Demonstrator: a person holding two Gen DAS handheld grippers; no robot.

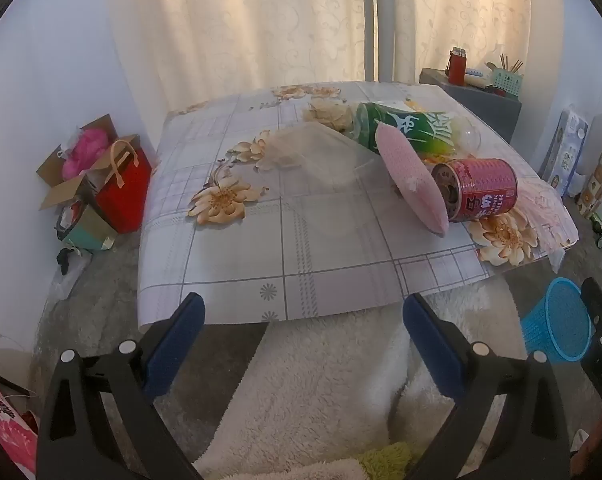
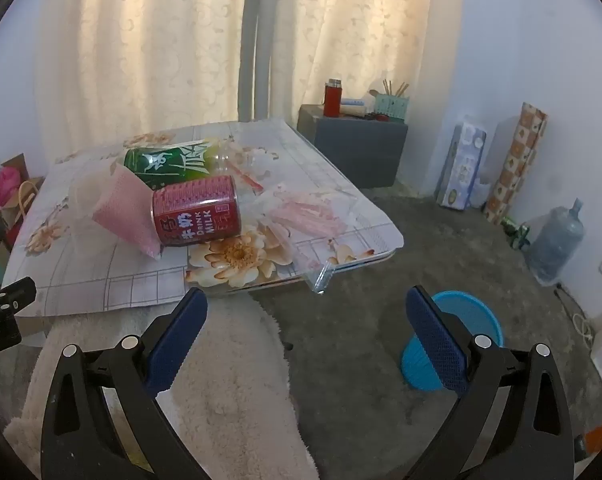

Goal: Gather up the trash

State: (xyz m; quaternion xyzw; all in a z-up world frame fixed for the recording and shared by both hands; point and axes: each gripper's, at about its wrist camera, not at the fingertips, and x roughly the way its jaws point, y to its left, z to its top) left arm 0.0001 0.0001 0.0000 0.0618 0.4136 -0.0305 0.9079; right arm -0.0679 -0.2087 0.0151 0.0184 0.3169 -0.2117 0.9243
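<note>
Trash lies heaped on the low bench, untouched. Nearest, both tools, left tool and right tool, hang spread wide with nothing between their jaws. Just beside the right one stands the blue basket on the floor. Farther off, the red can lies on its side against the pink pouch, the green bottle behind: take the can first, across its body.

Each view looks forward and down between the two blue-padded prongs of its own tool. The left wrist view faces the low worktop with the flowered plaid cover from its near edge. The right wrist view looks from further right, past the worktop's right corner. Both share the lying red printed can, the blue plastic mesh basket and the cream patterned curtains.
</note>
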